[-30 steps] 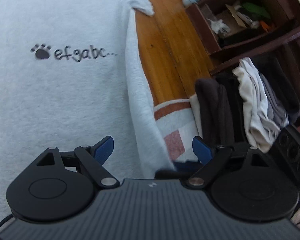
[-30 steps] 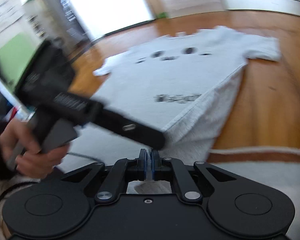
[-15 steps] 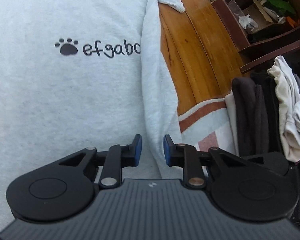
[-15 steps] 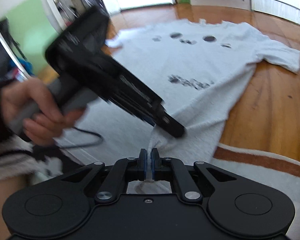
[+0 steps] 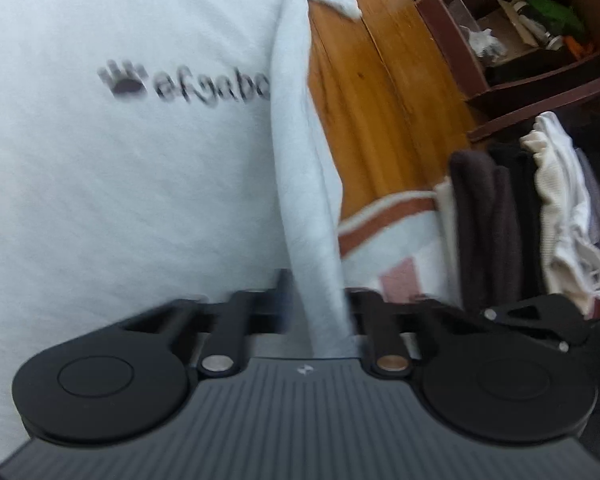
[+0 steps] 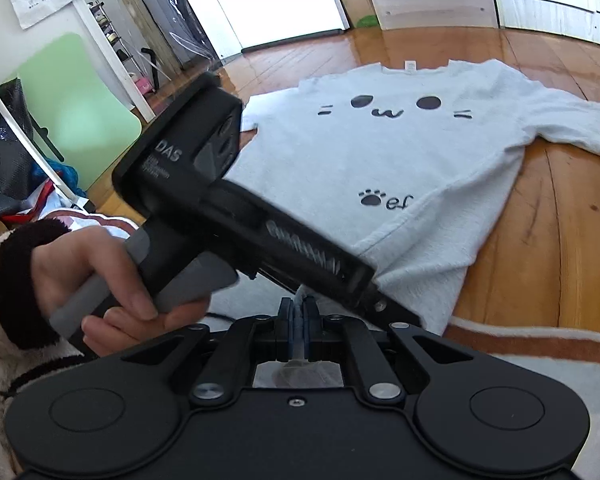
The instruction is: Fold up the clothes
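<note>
- Left gripper [image 5: 314, 312]: closed on a raised strip of the shirt [image 5: 120, 184] along its side edge; fingers blurred, cloth running straight between them.
- Right gripper [image 6: 299, 312]: fingers pressed together on a pinch of the same shirt near the hem corner.
- Left hand [image 6: 100, 280]: wrapped round the left gripper's handle, seen from the right wrist.
- Shirt position: spread front-up on the wood floor [image 6: 540, 216], hem end toward the grippers and reaching a striped rug [image 6: 540, 352]; collar at the far end, both sleeves out flat.
- Handling, as judged: light, soft, limp; sags between grip points, so best taken at edges, seams or corners, two points together, to carry a straight fold line.
- Look: pale grey-white, fuzzy knit; cat-face print [image 6: 394, 108] on the chest, paw mark [image 5: 124, 80] with lettering below.
- Side edge: turned up in a narrow band toward the left gripper.
- Beside the rug: a pile of dark and cream clothes [image 5: 532, 216].
</note>
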`<state>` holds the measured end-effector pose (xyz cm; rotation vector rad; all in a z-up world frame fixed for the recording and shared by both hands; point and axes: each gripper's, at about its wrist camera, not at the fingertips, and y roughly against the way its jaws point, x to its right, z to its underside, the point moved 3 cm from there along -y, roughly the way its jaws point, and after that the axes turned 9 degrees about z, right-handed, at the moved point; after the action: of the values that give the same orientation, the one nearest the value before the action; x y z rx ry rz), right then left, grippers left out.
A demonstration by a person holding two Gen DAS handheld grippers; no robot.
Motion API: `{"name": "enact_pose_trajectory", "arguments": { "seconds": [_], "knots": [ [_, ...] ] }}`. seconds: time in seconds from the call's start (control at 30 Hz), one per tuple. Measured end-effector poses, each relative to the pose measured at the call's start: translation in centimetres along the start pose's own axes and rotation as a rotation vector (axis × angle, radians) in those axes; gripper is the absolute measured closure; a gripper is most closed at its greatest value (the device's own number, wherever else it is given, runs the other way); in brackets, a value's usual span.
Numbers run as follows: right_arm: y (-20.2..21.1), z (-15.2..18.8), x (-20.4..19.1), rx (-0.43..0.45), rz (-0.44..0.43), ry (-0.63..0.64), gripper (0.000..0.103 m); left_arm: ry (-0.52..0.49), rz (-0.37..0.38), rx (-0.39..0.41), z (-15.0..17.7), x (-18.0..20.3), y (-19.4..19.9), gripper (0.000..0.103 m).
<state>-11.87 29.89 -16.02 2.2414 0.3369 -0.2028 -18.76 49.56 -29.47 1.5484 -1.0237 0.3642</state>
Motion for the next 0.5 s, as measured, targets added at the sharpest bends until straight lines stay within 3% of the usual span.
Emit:
{"name": "enact_pose_trajectory", "arguments": {
  "seconds": [0.1,0.13,0.37,0.5],
  "knots": [
    [0.5,-1.2,2.9,-0.014,0.069,-0.088,0.088,-0.061,-0.100,0.058,-0.4,0.3,1.8,0.095],
    [0.7,-1.6,3.9,-0.019,0.093,-0.120,0.072,-0.070,-0.124,0.082,-0.5,0.3,2.6,0.096],
    [2.0,-4.5,11.0,-0.050,0.260,-0.340,0.051,-0.065,-0.108,0.206,-0.9,0.5,6.9,0.096],
    [0.2,-5.7,13.2,-0.089,0.241,-0.485,0.049,-0.062,-0.097,0.244,-0.7,0.7,8.2,0.096]
  ]
}}
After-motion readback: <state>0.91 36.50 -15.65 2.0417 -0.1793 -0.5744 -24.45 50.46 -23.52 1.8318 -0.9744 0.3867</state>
